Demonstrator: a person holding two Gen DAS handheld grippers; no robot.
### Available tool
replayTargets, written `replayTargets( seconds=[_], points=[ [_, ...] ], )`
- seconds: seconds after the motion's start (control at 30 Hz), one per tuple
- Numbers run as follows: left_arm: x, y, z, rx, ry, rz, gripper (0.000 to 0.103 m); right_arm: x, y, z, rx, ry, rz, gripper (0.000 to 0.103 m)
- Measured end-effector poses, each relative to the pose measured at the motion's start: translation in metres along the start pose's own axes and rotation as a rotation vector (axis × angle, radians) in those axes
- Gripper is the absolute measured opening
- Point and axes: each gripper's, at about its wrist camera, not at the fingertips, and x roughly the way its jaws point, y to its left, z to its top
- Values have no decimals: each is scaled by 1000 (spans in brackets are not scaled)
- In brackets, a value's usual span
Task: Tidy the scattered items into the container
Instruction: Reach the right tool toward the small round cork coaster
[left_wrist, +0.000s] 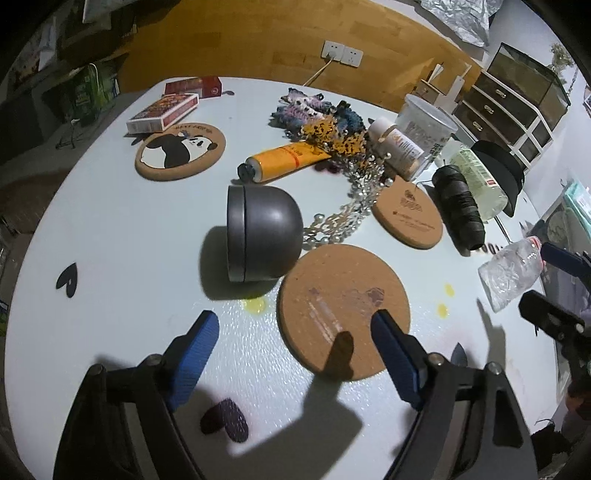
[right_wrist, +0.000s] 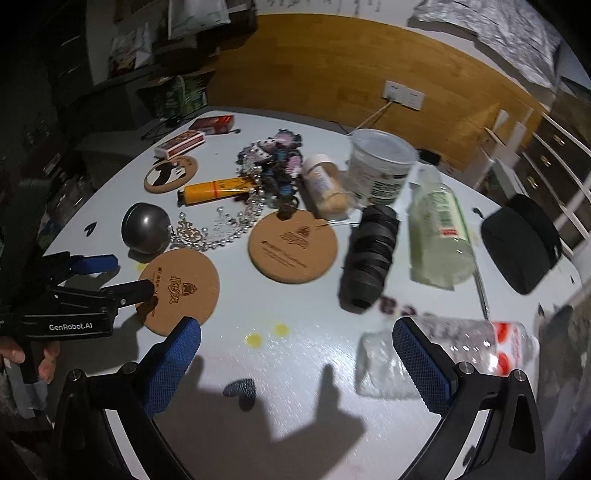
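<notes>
The pale bench (left_wrist: 110, 229) is strewn with clutter. A clear plastic tub (right_wrist: 382, 168) stands upright at its far side, beside a lying bottle (right_wrist: 439, 236). Nearer lie a dark thread spool (right_wrist: 369, 254), cork coasters (right_wrist: 291, 245) and a grey metal bowl (left_wrist: 262, 238) on its side. Left gripper (left_wrist: 295, 347) and right gripper (right_wrist: 295, 354) both hover spread wide, holding nothing.

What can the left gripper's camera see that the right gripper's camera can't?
Only the left wrist view shows the whole round panda cork coaster and the glass tank on the drawer unit.

Only the right wrist view shows the person's hand holding the left gripper, and the printed face of the nearest cork coaster.

Both show the grey metal dome, orange tube, dark thread spool, clear plastic cup and crushed clear water bottle.
</notes>
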Motion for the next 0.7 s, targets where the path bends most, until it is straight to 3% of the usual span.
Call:
replayTargets(
  seconds=[0.3,0.63,0.7],
  points=[
    [17,-5,8,49,-6,14,83,24,5,10,-16,25,40,103],
    [19,-26,5,103,4,-92,77,39,1,20,43,52,120,103],
    [19,-30,4,110,5,-120,70,42,1,22,57,60,142,98]
  ],
)
